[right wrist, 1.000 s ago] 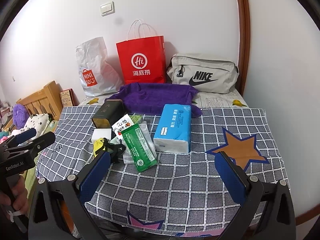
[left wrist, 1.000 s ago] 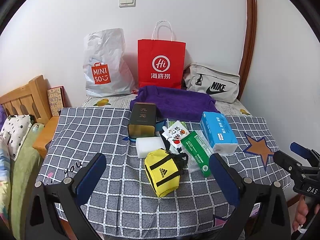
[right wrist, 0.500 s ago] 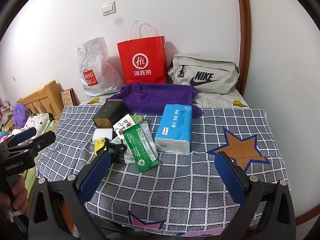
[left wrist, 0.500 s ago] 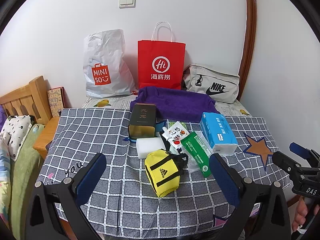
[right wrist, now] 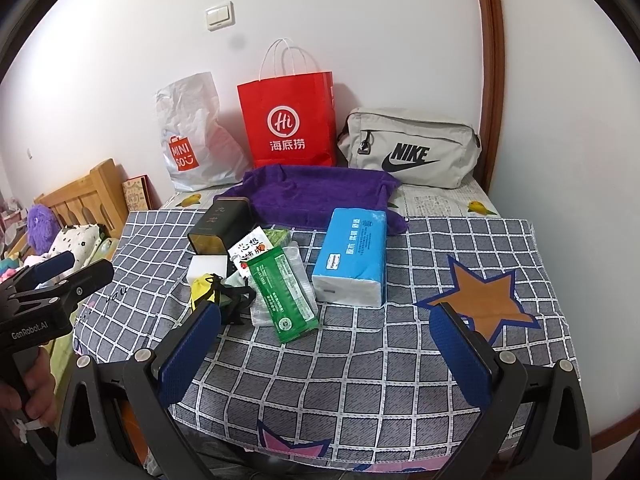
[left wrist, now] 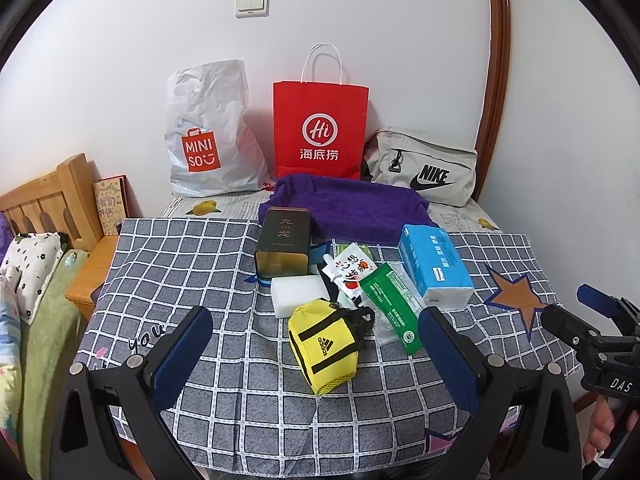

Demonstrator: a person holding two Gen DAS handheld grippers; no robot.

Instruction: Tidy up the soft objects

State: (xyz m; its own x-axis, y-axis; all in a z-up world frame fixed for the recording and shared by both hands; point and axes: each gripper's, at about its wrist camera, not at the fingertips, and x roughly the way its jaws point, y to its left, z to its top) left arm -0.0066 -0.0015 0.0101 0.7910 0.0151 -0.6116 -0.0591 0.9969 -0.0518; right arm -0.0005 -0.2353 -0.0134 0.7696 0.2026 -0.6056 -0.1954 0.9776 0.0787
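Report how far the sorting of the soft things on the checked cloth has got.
Nothing looks sorted yet: the yellow pouch, green wipes pack, blue tissue pack and white sponge lie bunched mid-cloth. Nothing is in hand: the left hand-held gripper and right hand-held gripper hover open and empty. All the picking and placing remains.

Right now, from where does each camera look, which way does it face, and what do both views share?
Left wrist: sits on the left gripper, faces the wall across the table; nearest is the yellow pouch; the right gripper shows at the right edge.
Right wrist: sits on the right gripper, same direction, nearer the blue tissue pack; the left gripper shows at the left edge.
Shared: red bag, purple towel.
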